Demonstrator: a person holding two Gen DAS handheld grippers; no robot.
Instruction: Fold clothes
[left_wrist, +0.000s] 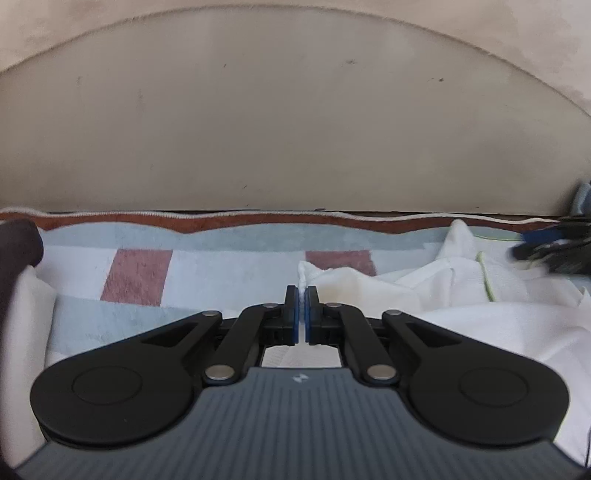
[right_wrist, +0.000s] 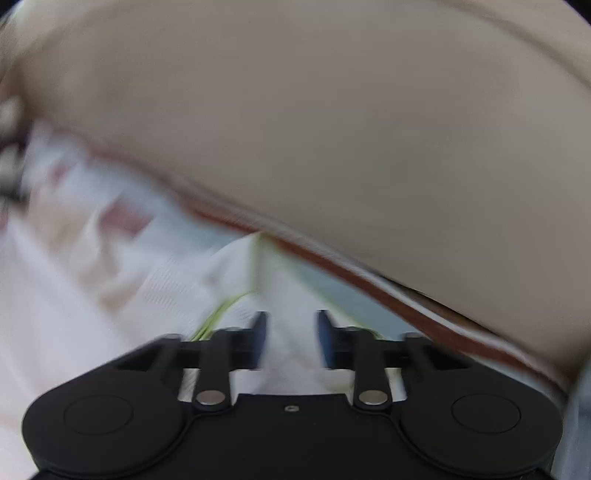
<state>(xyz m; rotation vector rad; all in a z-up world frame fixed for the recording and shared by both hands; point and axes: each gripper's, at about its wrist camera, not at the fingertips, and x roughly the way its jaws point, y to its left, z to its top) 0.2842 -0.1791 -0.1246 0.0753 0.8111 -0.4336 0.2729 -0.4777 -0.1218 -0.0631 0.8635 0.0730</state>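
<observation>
A white garment (left_wrist: 461, 295) with thin lime-green piping lies crumpled on a patchwork blanket (left_wrist: 136, 277). In the left wrist view my left gripper (left_wrist: 302, 295) is shut, pinching a hemmed edge of the white garment between its blue pads. At the right edge of that view my right gripper (left_wrist: 517, 251) shows as a dark blur over the garment. The right wrist view is motion-blurred. There my right gripper (right_wrist: 291, 325) has its jaws apart, with a ridge of the white garment (right_wrist: 177, 295) lying between and below the pads, which do not press on it.
The blanket has pale blue, white and dusty red squares and a rust-brown border (left_wrist: 221, 221). Behind it rises a beige padded wall or headboard (left_wrist: 295, 129). A dark maroon object (left_wrist: 18, 240) sits at the far left edge.
</observation>
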